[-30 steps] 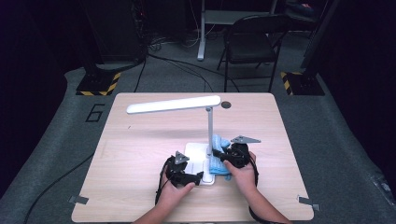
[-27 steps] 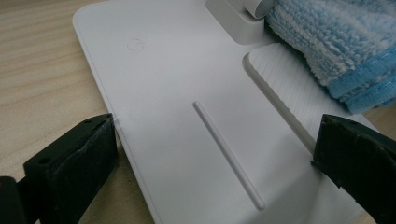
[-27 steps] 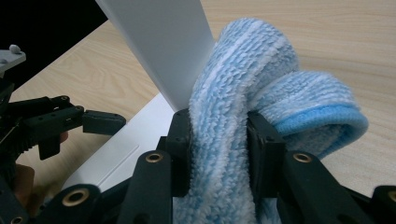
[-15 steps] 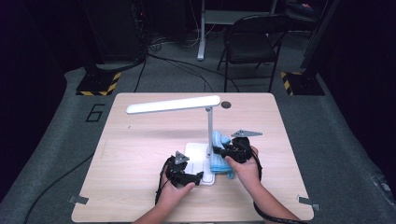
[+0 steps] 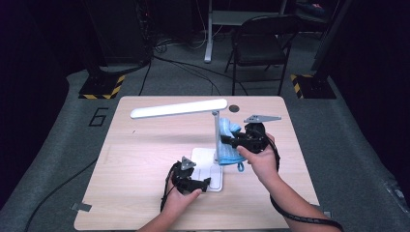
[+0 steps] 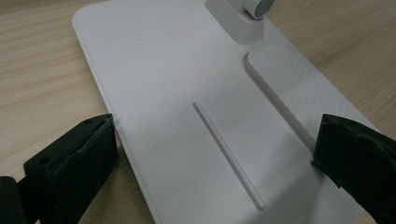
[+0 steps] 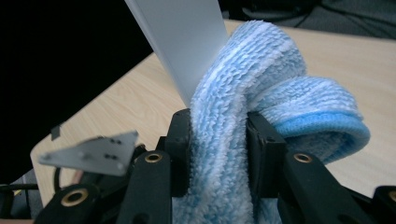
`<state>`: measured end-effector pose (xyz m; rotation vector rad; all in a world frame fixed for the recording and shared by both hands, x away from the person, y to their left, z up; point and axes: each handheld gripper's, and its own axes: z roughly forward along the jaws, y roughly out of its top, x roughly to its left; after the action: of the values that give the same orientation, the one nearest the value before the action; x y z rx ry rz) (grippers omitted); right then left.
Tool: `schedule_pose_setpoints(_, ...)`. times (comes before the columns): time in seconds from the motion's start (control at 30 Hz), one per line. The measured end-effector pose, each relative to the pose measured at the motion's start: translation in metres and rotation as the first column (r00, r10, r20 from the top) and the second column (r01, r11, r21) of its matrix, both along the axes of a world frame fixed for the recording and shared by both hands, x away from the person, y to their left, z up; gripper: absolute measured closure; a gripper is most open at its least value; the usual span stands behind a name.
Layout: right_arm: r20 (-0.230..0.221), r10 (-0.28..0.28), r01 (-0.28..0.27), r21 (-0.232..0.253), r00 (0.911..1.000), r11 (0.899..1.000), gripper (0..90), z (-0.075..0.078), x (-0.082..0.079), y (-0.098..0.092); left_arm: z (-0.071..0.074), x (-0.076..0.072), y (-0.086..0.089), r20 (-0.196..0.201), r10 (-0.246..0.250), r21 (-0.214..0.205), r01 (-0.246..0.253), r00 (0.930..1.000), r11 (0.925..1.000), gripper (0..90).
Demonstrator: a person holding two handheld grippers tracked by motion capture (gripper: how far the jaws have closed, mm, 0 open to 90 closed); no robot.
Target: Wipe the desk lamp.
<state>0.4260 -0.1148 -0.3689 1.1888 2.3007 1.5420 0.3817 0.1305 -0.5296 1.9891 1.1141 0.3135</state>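
We see a light wooden table point(image 5: 145, 164) on grey carpet point(image 5: 53, 159), with a small dark round hole point(image 5: 234, 108) near its far edge. A black folding chair point(image 5: 261, 46) stands beyond it. Two yellow-and-black striped stand feet point(image 5: 101, 87) sit either side, cables point(image 5: 179, 63) trail between them, and a "6" point(image 5: 98, 116) marks the floor

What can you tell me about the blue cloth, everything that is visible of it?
The blue cloth is a light blue towel of looped, fluffy terry with a darker blue hemmed edge. It is bunched and folded, not spread out. The right gripper is shut on it, pinching a thick fold between the two black jaws. It is pressed against the white upright post of the desk lamp, and in the high view its lower part hangs toward the table beside the lamp's base.
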Motion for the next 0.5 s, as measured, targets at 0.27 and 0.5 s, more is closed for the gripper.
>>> schedule_pose_setpoints(0.27,0.088,0.019,-0.023,0.048,0.9960,0.999,65.3,0.043,-0.002,-0.001,0.000,0.000,0.000,-0.004,0.006,-0.006,-0.006,1.0000,1.0000,0.0)
schedule_pose_setpoints(0.5,0.141,0.011,-0.027,0.116,0.9900,0.993,65.1,0.064,-0.007,-0.002,0.000,0.001,0.000,0.005,-0.005,0.001,0.005,1.0000,1.0000,0.0)
